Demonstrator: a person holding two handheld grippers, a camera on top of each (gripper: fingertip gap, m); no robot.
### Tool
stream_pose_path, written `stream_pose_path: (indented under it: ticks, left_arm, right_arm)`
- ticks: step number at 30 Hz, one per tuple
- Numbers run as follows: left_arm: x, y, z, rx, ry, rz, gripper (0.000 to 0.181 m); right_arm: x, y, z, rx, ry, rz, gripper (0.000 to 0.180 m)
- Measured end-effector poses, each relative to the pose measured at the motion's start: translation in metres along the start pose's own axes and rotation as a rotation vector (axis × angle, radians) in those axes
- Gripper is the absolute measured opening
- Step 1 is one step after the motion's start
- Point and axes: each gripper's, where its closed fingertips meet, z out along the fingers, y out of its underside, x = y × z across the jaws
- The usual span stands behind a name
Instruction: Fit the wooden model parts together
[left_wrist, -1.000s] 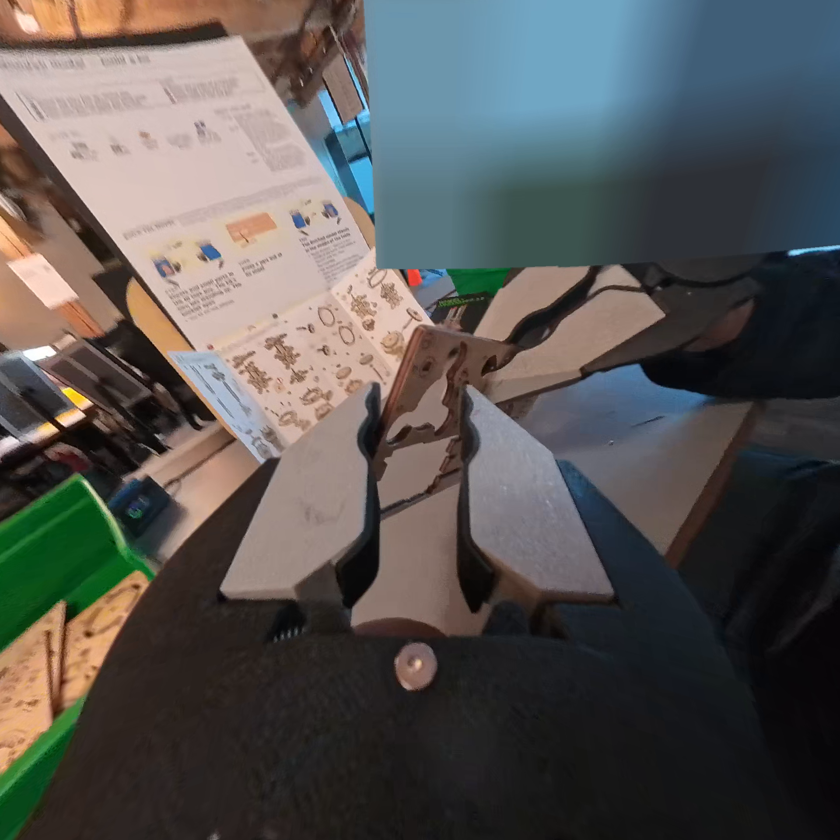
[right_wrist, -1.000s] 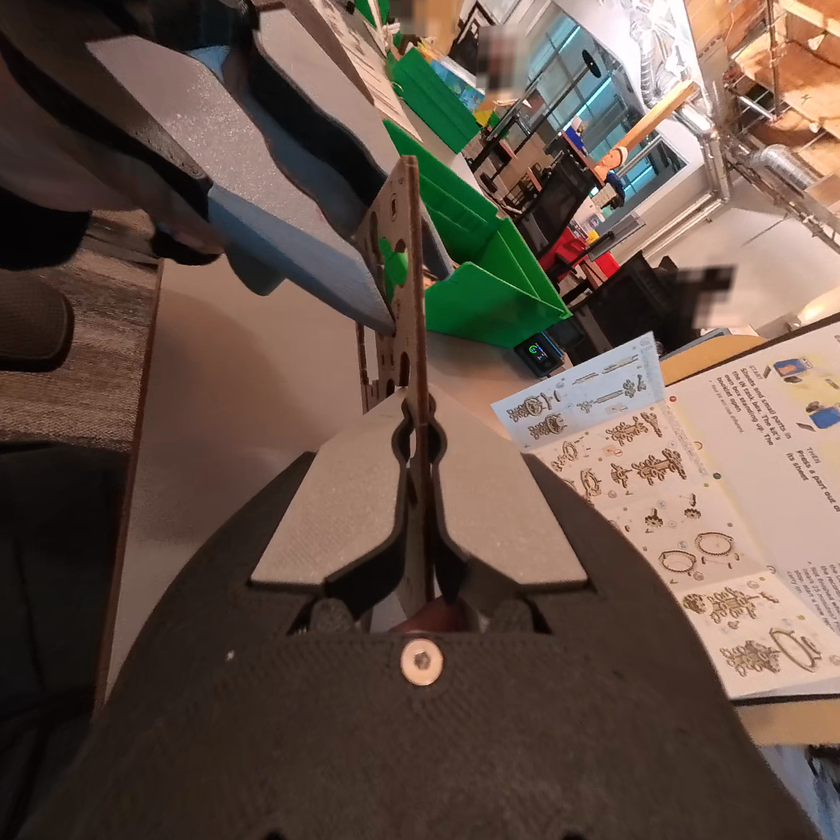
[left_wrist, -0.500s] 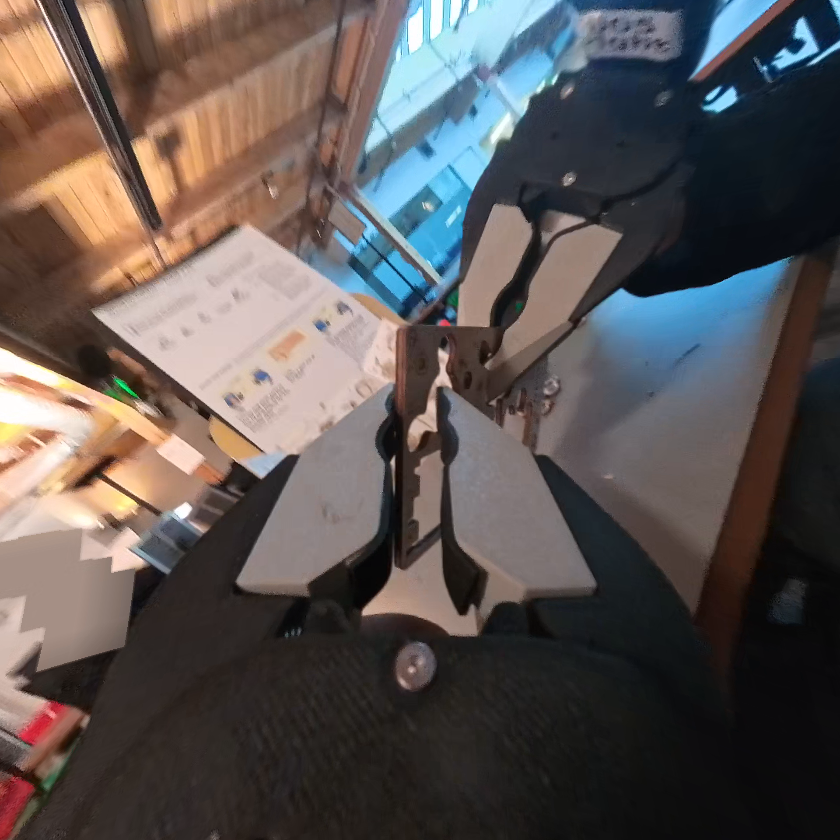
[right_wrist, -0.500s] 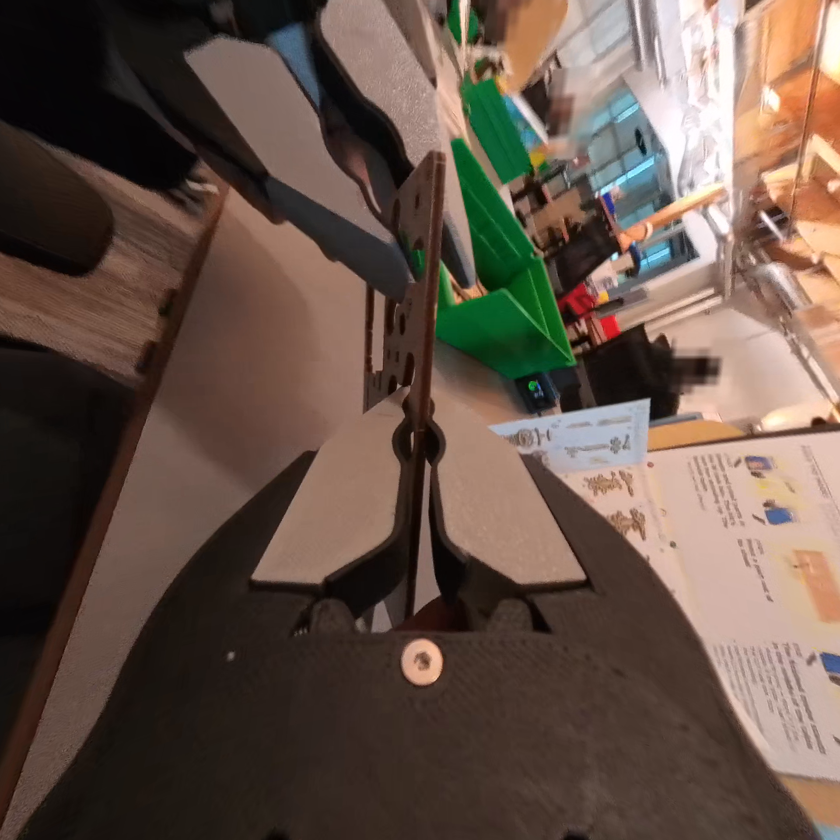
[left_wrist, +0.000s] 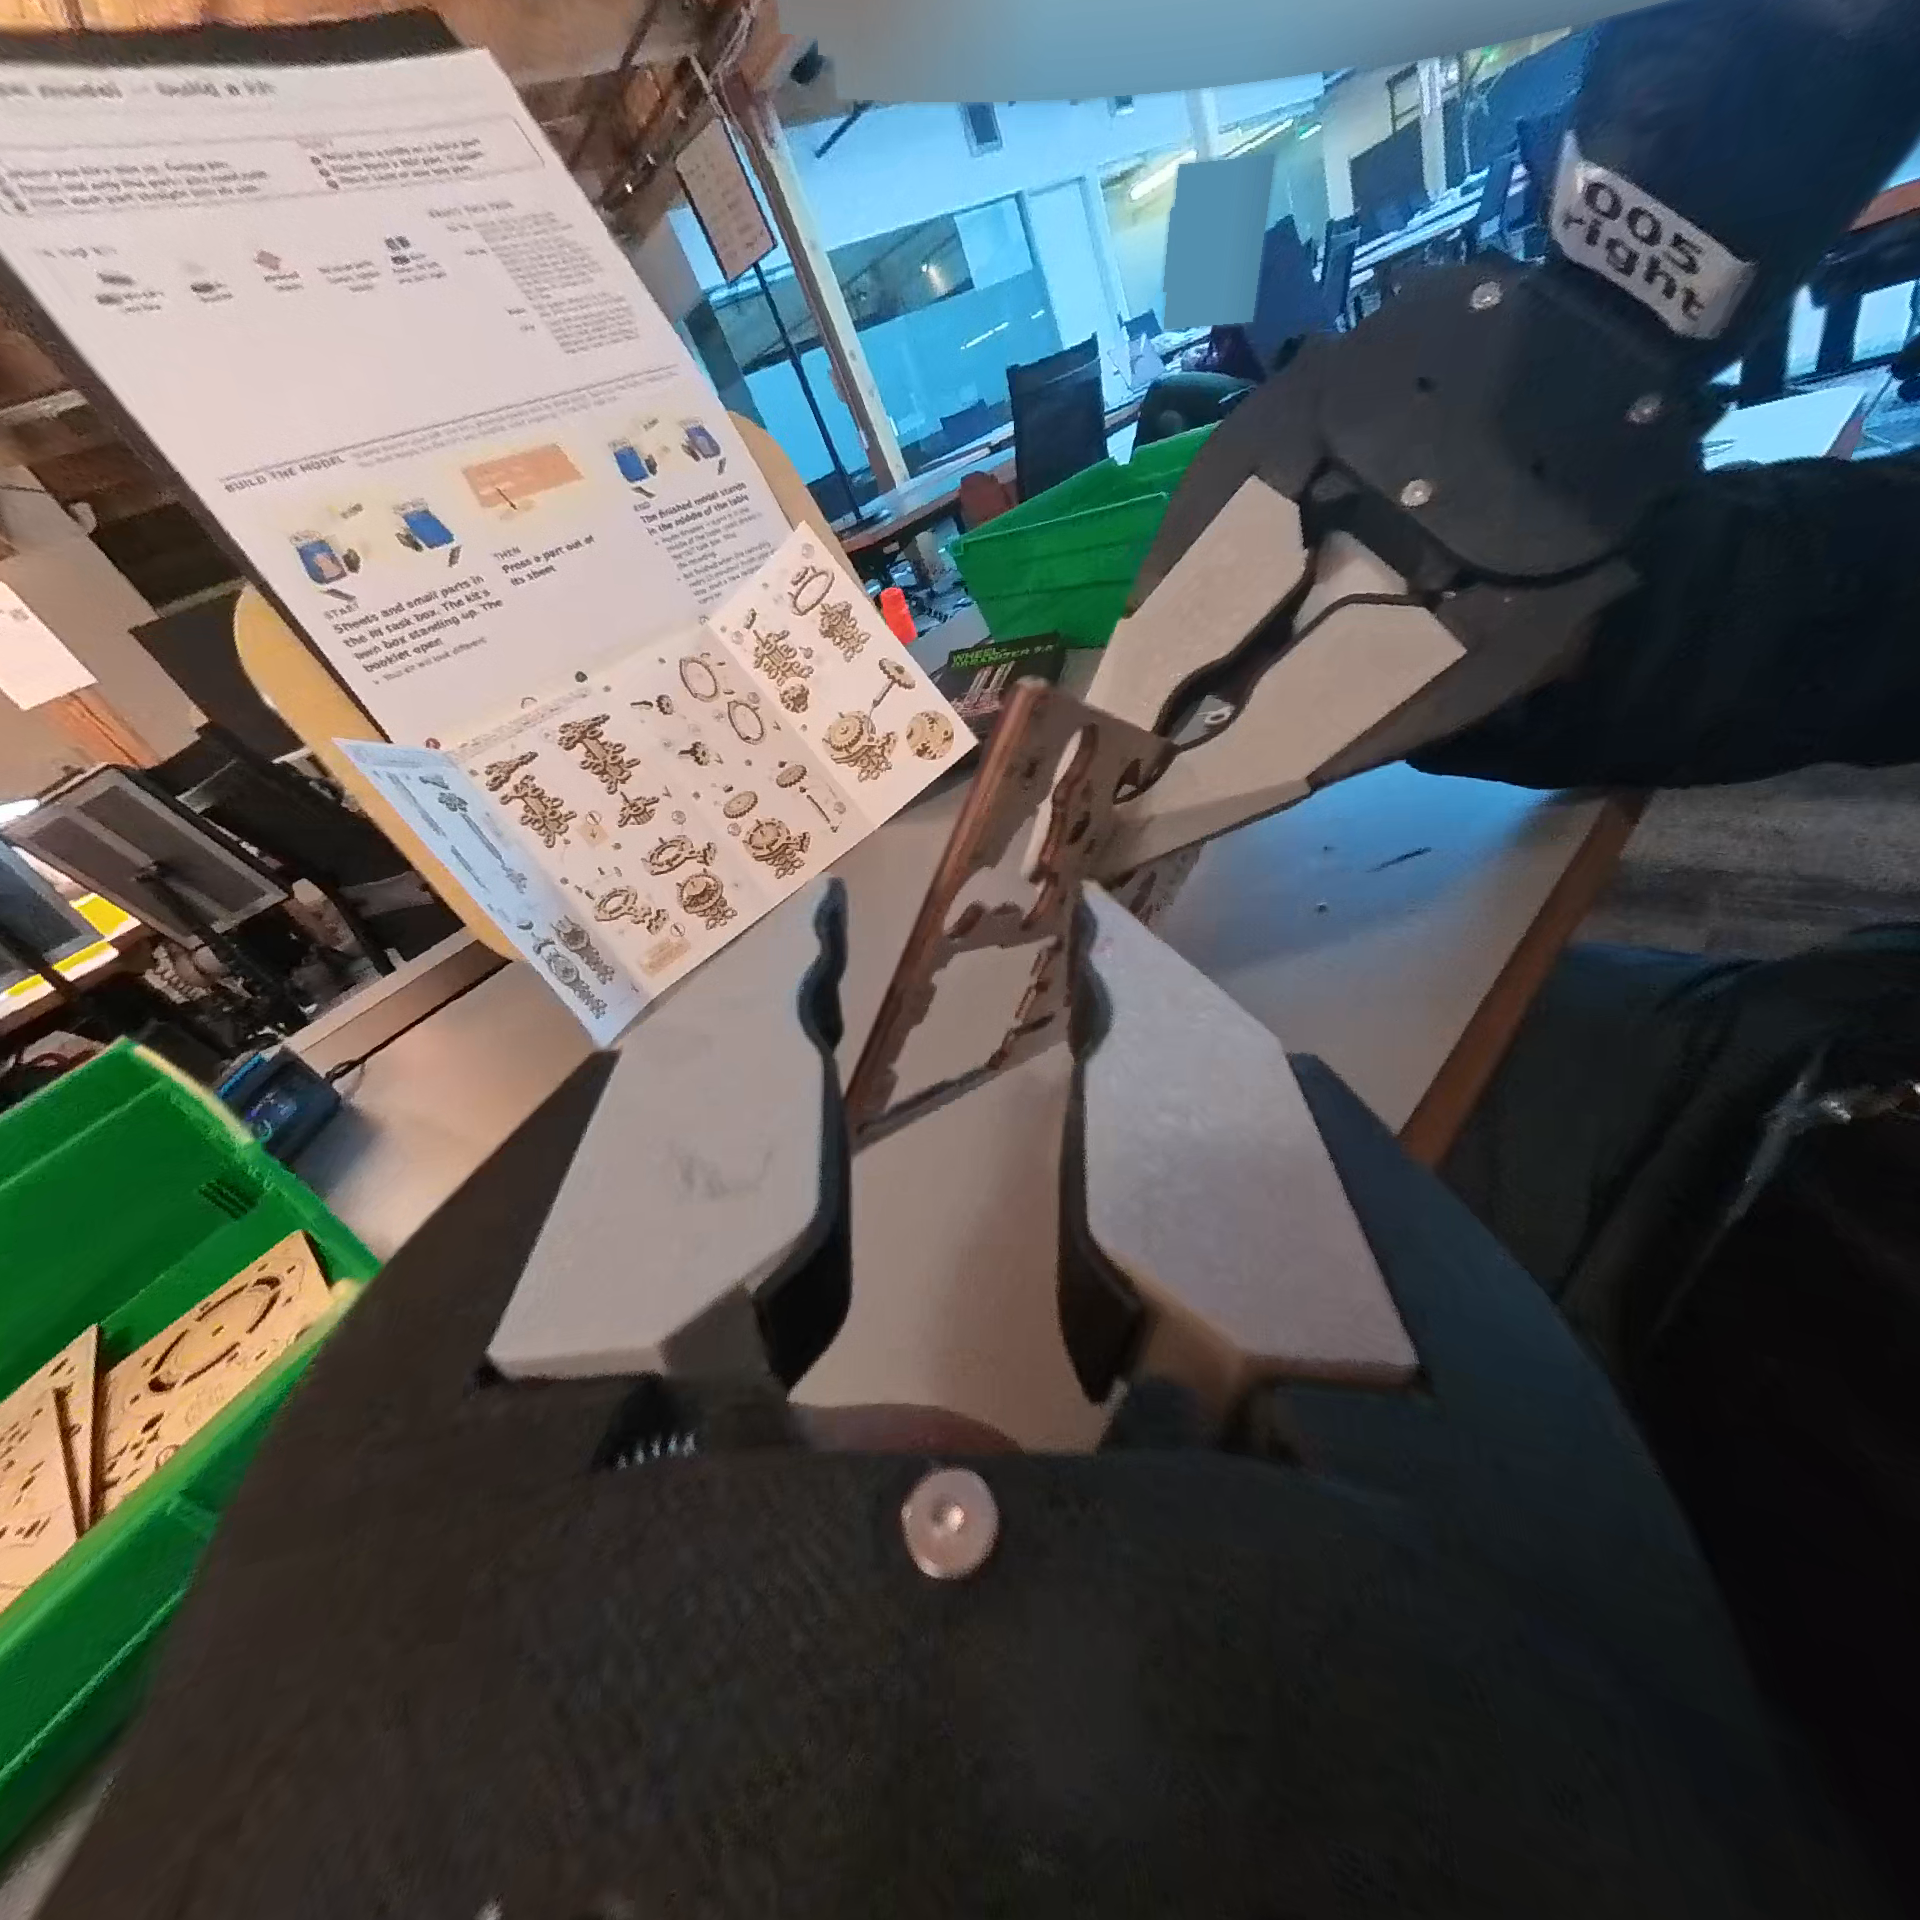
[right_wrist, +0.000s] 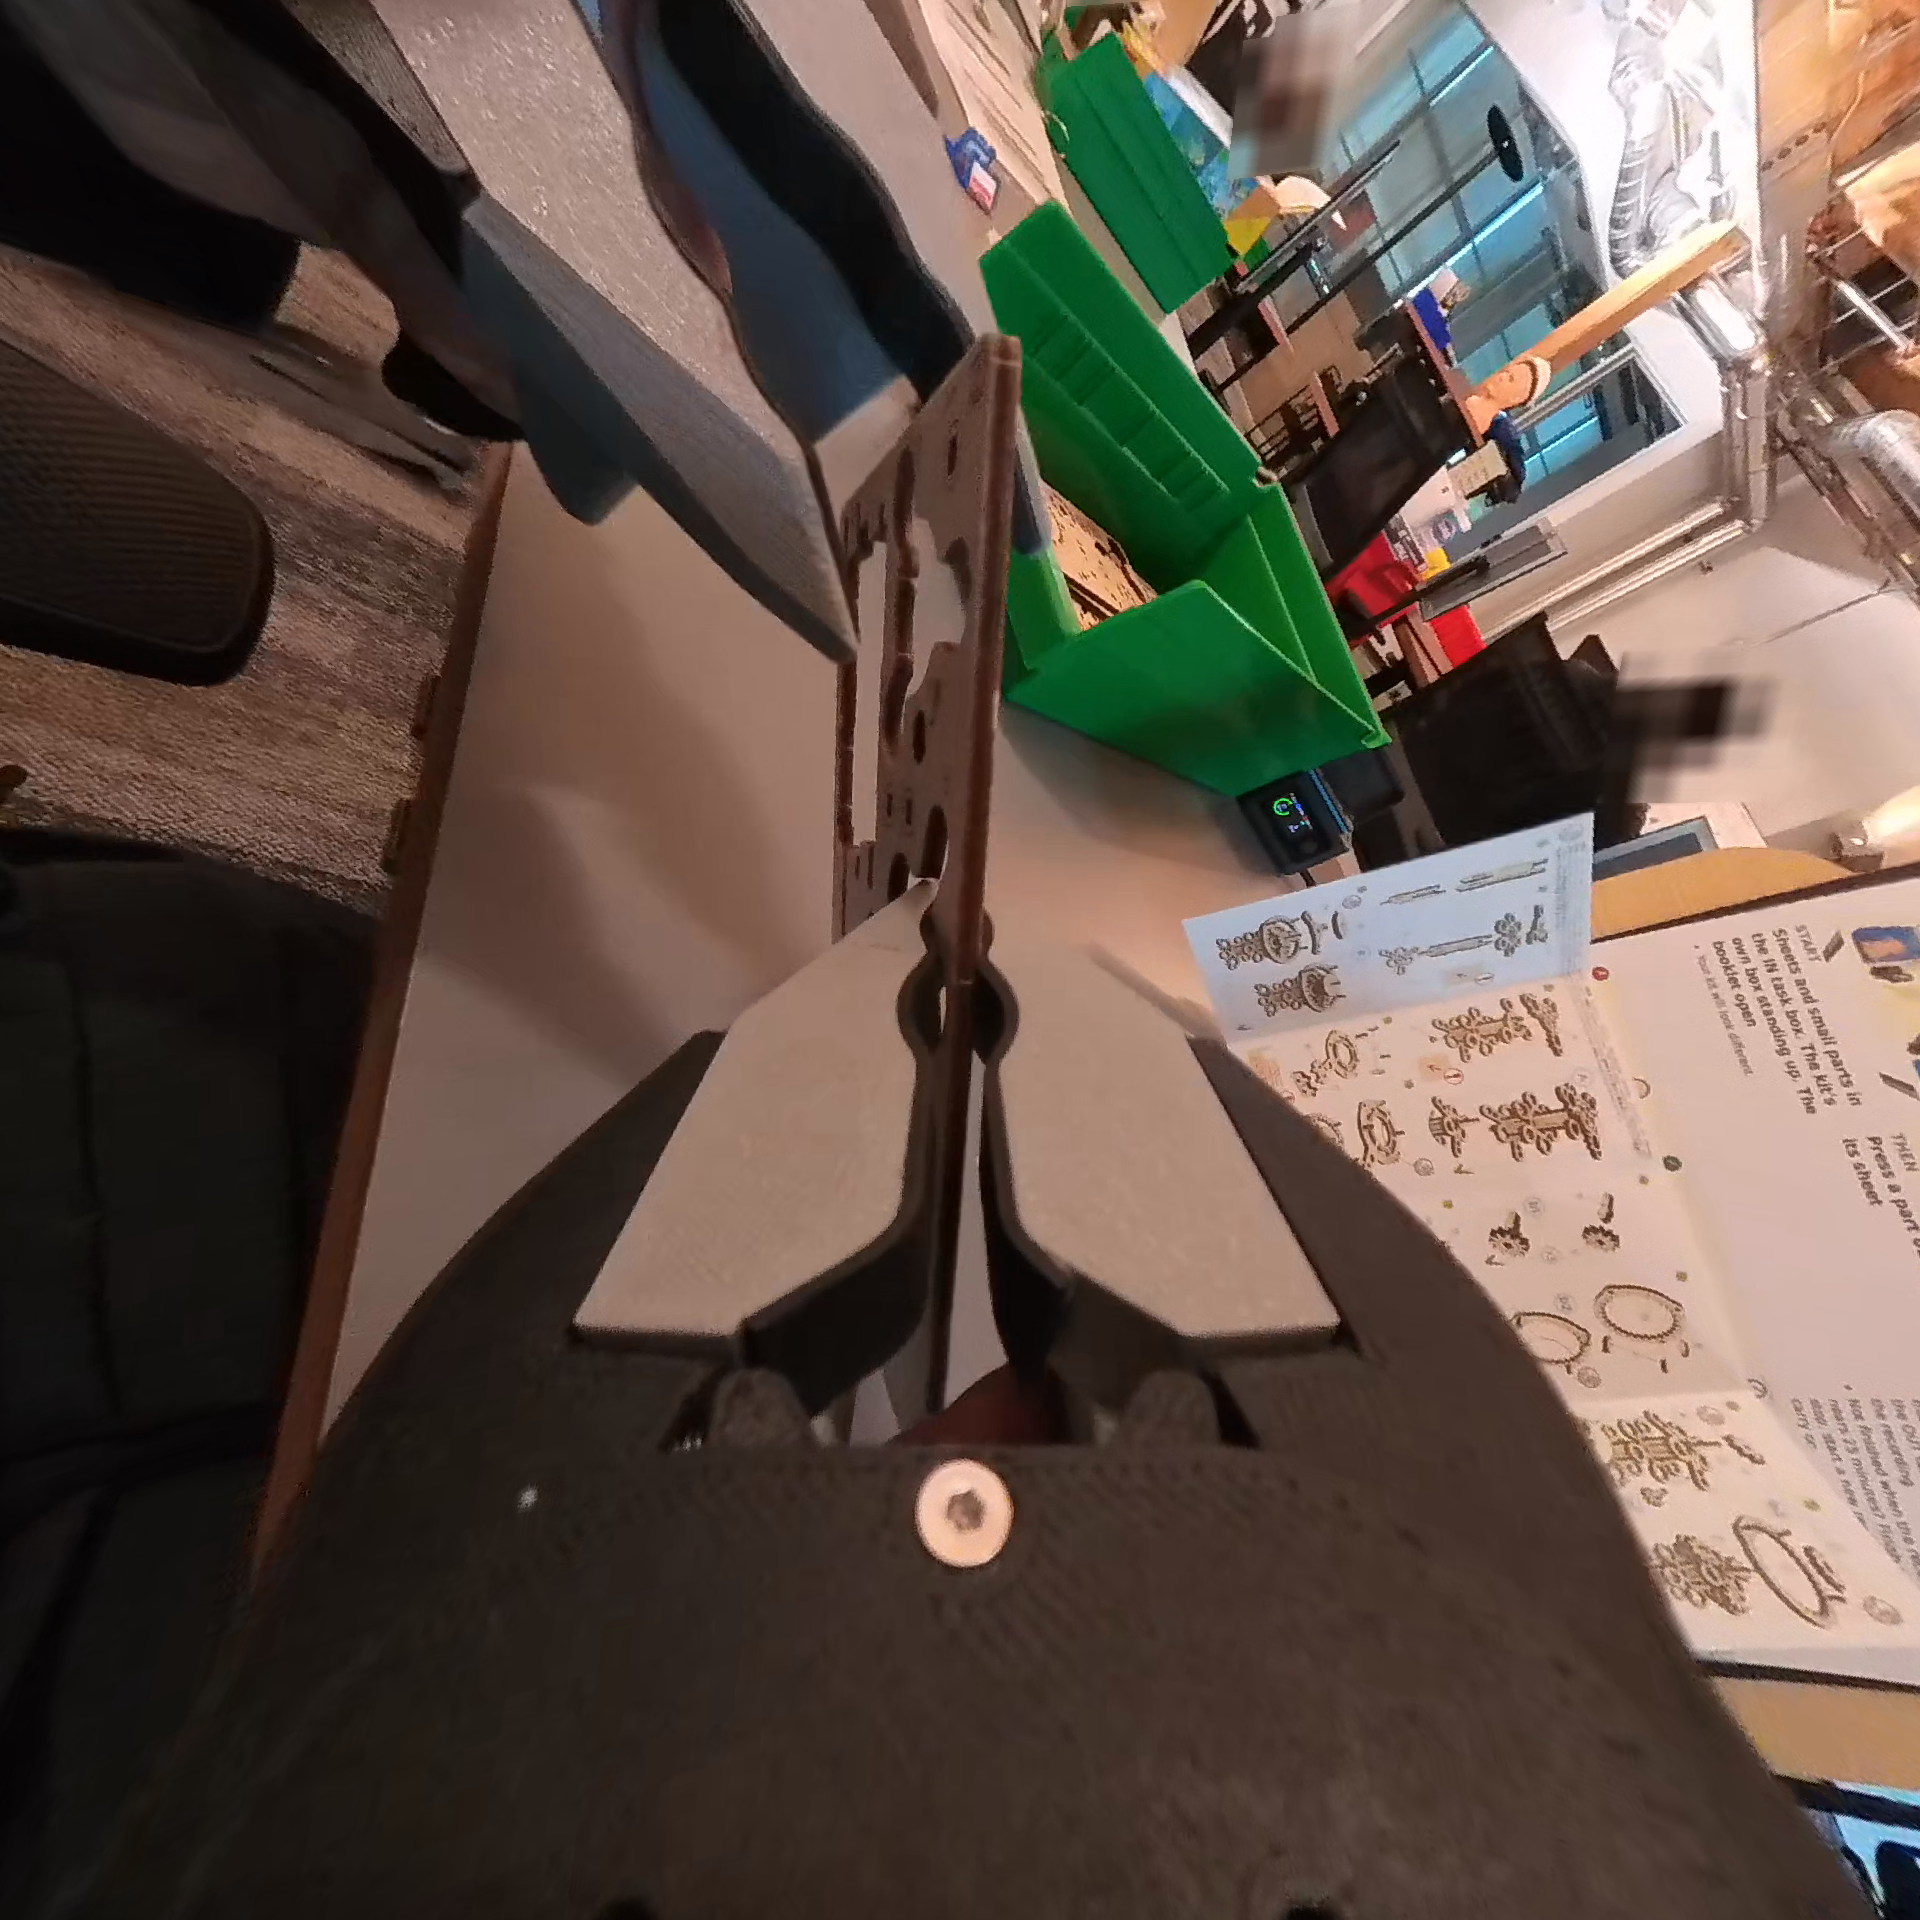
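Note:
A thin brown wooden sheet with cut-outs hangs in the air above the table, held between both grippers. My left gripper has its jaws partly apart. The sheet slants across the gap and touches both pads. My right gripper is shut flat on the sheet's other end. In the left wrist view the right gripper comes in from the upper right. In the right wrist view a left finger reaches the sheet's far end from the upper left.
A green bin with more wooden sheets stands at the left. An instruction board and an open booklet stand behind. More green bins and a small timer are on the table. The table's wooden edge runs at the right. My hands' fingertips stand some 5 centimeters from each other.
My left gripper has tilted back down toward the table and its jaws stand wider than half a second ago. The sheet now slants across them. The right gripper keeps its hold.

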Motion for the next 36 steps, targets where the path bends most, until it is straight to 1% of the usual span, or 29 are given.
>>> stream_pose_path:
  ticks: [4, 9, 15, 20, 25, 28, 31, 36]
  left_arm:
    - [0.011, -0.003, 0.009, -0.028, 0.034, 0.038, 0.035]
    - [0.007, -0.007, 0.011, -0.011, 0.016, -0.014, 0.028]
    - [0.009, -0.001, 0.013, -0.032, 0.005, -0.020, 0.029]
    - [0.020, 0.005, 0.006, -0.015, 0.038, 0.047, 0.017]
    - [0.021, 0.002, 0.004, 0.027, 0.015, 0.076, 0.020]
    - [0.020, 0.000, 0.005, 0.060, -0.037, 0.094, 0.025]
    - [0.023, 0.002, 0.006, 0.080, -0.061, 0.112, 0.026]
    - [0.026, 0.004, 0.007, 0.069, -0.037, 0.083, 0.021]
  right_arm:
    - [-0.001, -0.002, 0.001, -0.021, 0.001, -0.002, 0.000]
    - [-0.001, -0.004, 0.001, -0.029, 0.026, -0.019, 0.000]
    - [-0.003, -0.001, 0.001, -0.029, 0.049, -0.022, 0.000]
    - [-0.009, 0.002, 0.001, -0.015, 0.029, -0.005, 0.000]
    - [-0.011, -0.002, -0.001, -0.003, 0.028, -0.013, 0.000]
    - [-0.013, -0.002, -0.003, 0.000, 0.022, -0.039, 0.000]
    - [-0.015, -0.001, -0.004, 0.002, -0.011, -0.076, 0.000]
    - [-0.018, -0.001, -0.005, 0.041, -0.118, -0.068, 0.000]
